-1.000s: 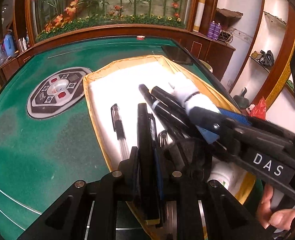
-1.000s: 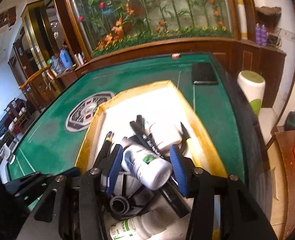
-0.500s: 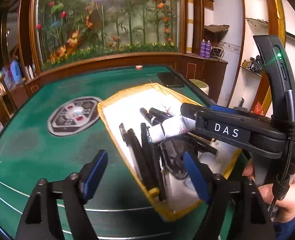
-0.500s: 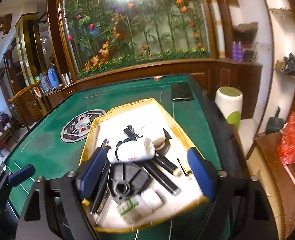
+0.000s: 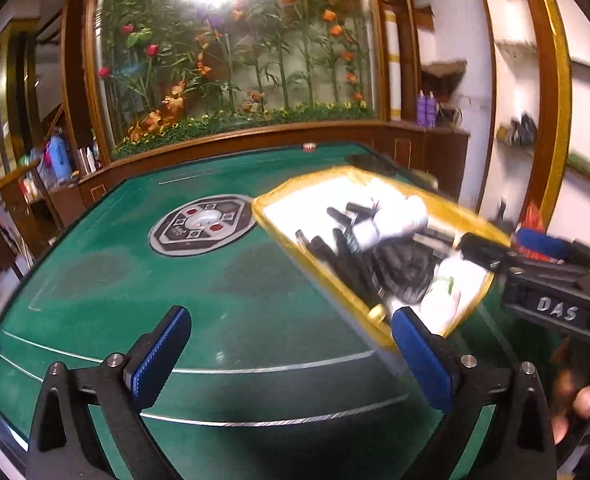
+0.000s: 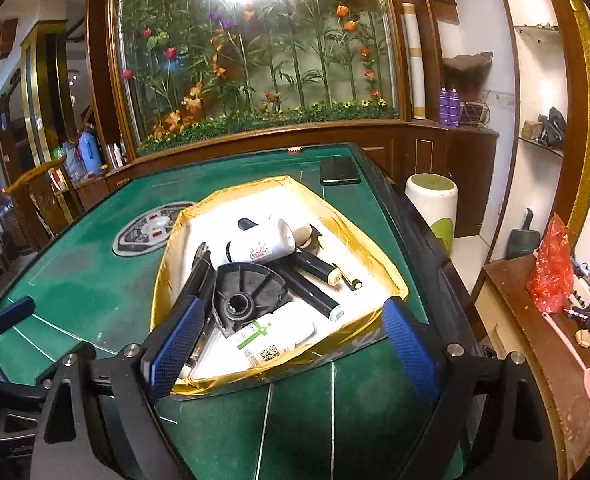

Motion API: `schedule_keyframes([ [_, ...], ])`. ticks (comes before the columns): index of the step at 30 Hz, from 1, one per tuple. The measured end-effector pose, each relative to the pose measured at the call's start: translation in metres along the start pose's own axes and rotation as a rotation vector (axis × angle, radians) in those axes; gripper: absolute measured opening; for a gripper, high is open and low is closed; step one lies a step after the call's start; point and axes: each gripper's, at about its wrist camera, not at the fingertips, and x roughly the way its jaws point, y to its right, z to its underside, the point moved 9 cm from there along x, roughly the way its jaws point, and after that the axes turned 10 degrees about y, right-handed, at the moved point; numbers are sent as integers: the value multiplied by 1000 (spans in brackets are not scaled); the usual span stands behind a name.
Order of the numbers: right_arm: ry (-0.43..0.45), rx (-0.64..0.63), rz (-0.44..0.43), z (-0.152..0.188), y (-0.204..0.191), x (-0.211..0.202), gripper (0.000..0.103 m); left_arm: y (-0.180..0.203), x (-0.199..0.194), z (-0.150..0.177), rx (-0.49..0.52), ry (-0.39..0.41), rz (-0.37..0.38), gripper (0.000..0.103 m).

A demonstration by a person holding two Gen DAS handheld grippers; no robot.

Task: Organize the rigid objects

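Gold tray [image 6: 379,264] w/ bottles, pens, maybe markers; both tools wide, empty.

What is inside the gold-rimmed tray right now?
The tray holds two white bottles, a black ribbed disc, black markers and pens. Whatever lies beneath the disc and bottles is covered.

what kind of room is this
Probably a home game room or lounge: a green felt mahjong-style table with a central control panel, a glass-fronted flower display, and wall shelves of household items.
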Motion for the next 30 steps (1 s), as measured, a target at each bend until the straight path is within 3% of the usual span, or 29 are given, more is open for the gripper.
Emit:
schedule_keyframes([
  [8, 2, -17, -2, 0, -3, 1, 90, -10, -6, 5, 20, 5, -56, 102],
  [13, 10, -16, -6, -1, -3, -1, 90, -7, -1, 7, 61, -52, -75, 102],
  [16, 14, -20, -8, -1, -3, -2, 90, -6, -5, 8, 81, -29, -107, 102],
  [30, 12, -24, -11, -2, -5, -2, 90, -1, -13, 8, 120, -18, -122, 102],
])
